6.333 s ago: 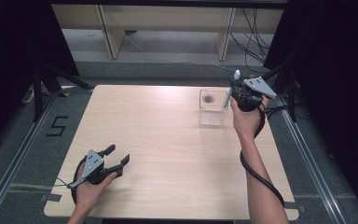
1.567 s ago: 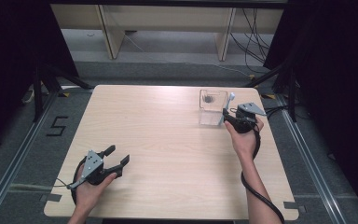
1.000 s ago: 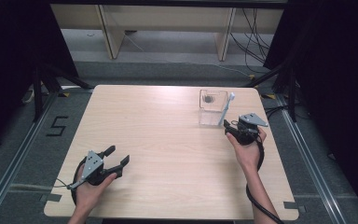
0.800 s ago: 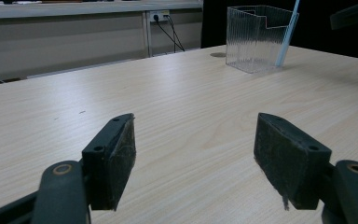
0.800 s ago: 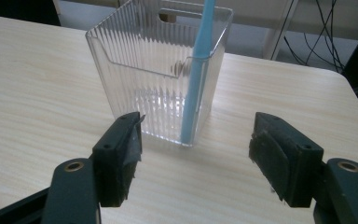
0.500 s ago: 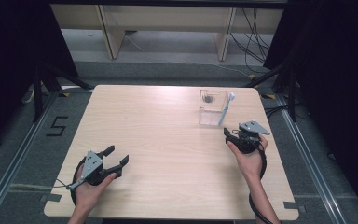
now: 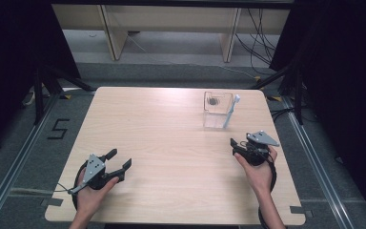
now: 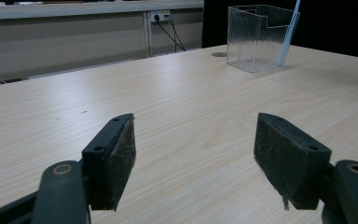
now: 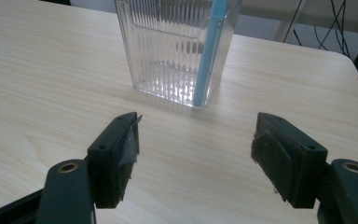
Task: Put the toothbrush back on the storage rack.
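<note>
Since the earlier frames, the right gripper (image 7: 240,147) has drawn back from the clear container (image 7: 218,110), its empty jaws just opening wide. A light-blue toothbrush (image 7: 231,110) stands tilted in the container's near right corner. Near the table's front left, the left gripper (image 7: 119,162) rests open and empty.

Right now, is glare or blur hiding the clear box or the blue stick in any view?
High view: sharp enough, but the clear box nearly blends into the pale table. Right gripper view: ribbed walls glint, and the blue stick reads clearly. Left gripper view: both sit far off, slightly soft, against a dark backdrop.
</note>
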`<state>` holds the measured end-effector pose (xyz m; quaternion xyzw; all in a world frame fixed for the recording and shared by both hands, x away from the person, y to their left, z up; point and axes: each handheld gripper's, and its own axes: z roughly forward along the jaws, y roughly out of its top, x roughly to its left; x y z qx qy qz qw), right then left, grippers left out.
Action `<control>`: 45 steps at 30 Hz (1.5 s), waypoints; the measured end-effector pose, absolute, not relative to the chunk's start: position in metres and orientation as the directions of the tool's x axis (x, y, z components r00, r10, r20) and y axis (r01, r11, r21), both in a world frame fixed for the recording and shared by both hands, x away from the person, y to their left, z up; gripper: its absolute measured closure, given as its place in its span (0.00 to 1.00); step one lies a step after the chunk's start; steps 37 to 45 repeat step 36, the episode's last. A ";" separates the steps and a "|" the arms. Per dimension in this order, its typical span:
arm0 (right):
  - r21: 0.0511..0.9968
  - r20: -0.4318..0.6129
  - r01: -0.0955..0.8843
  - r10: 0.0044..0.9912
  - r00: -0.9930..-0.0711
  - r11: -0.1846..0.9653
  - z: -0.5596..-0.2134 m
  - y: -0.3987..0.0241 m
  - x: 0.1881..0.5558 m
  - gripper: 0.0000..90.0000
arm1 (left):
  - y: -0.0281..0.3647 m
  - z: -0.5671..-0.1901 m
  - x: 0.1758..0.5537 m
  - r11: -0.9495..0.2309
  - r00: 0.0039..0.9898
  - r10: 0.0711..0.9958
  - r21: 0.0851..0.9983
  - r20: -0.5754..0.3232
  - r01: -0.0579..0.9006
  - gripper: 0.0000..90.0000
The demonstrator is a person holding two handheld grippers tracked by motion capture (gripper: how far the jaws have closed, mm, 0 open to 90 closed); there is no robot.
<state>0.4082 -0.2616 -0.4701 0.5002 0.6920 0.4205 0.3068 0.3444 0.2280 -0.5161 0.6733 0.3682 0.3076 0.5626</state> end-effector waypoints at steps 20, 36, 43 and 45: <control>0.885 -0.016 0.432 0.937 -0.348 0.175 -0.486 -0.270 0.361 0.33 | 0.225 -0.517 0.345 -0.094 0.557 0.830 0.988 0.008 0.125 0.32; 0.886 0.006 0.435 0.936 -0.352 0.158 -0.488 -0.272 0.339 0.33 | 0.226 -0.518 0.344 -0.099 0.549 0.836 0.985 0.004 0.144 0.32; 0.886 0.006 0.435 0.936 -0.352 0.158 -0.488 -0.272 0.339 0.33 | 0.226 -0.518 0.344 -0.099 0.549 0.836 0.985 0.004 0.144 0.32; 0.886 0.006 0.435 0.936 -0.352 0.158 -0.488 -0.272 0.339 0.33 | 0.226 -0.518 0.344 -0.099 0.549 0.836 0.985 0.004 0.144 0.32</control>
